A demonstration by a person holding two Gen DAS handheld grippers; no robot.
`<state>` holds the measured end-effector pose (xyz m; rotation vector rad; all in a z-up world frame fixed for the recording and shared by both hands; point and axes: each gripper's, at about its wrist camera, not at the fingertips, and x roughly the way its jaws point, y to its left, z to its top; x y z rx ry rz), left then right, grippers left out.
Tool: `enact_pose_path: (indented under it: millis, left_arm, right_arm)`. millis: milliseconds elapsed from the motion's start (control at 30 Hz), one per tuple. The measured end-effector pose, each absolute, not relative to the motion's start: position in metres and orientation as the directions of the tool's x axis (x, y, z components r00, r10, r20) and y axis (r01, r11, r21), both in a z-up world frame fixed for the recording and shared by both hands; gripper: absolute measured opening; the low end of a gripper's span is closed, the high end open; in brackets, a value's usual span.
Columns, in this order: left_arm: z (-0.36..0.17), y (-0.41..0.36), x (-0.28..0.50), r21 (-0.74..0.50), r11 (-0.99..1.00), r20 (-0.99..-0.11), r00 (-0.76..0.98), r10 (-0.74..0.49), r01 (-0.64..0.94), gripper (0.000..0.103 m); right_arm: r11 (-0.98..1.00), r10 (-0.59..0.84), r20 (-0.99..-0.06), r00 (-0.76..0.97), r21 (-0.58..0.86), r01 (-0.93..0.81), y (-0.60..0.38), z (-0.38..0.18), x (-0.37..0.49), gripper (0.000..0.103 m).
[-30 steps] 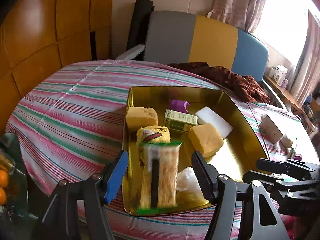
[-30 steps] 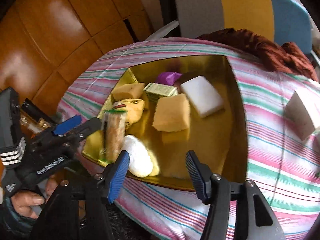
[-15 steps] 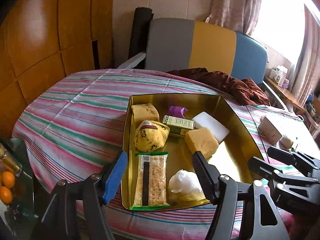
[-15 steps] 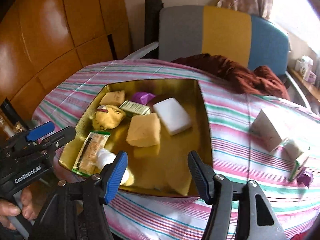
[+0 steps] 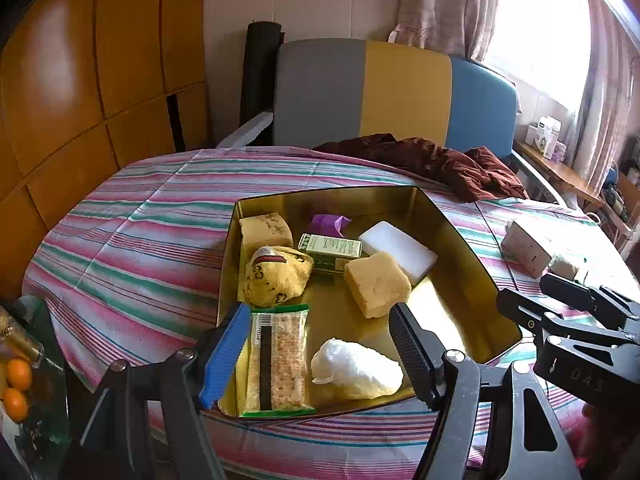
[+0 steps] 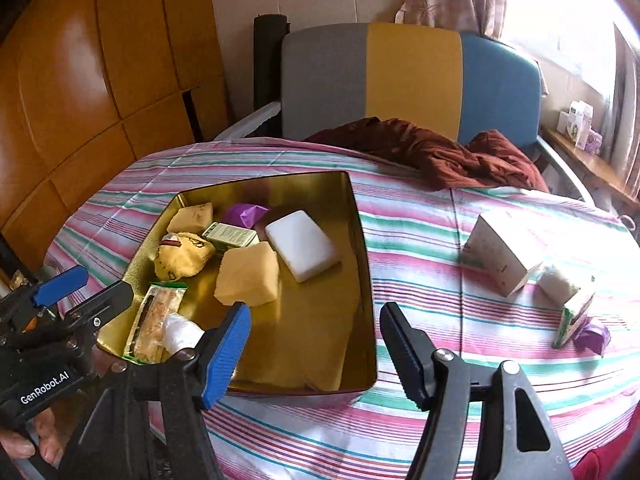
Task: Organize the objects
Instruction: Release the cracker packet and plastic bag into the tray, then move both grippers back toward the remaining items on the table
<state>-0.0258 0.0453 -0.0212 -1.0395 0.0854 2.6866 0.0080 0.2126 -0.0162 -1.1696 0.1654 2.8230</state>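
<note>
A gold tin on the striped table holds a cracker packet, a white bagged lump, a yellow sponge, a white block, a green box and a yellow pouch. My left gripper hovers over the tin's near left corner, its jaws opening and gripping nothing. My right gripper hangs above the tin's near right edge, its jaws also opening and empty.
Right of the tin lie a white carton, a small white lump, a green-white packet and a purple wrapper. A maroon cloth is heaped at the table's far edge before a chair. Oranges sit low on the left.
Both grippers drew back and up from the tin, jaws a little wider. The cracker packet, close between the left jaws before, lies flat in the tin. The right view swung right.
</note>
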Motion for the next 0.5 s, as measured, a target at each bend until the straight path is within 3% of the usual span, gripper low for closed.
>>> enact_pose_path:
  millis: [500]
  left_arm:
    - [-0.018, 0.085, -0.023, -0.023, -0.93, -0.671, -0.684, 0.286, -0.367, 0.075]
  right_arm:
    - [-0.98, 0.103, -0.709, -0.698, 0.046, -0.191, 0.243, -0.017, 0.016, 0.068]
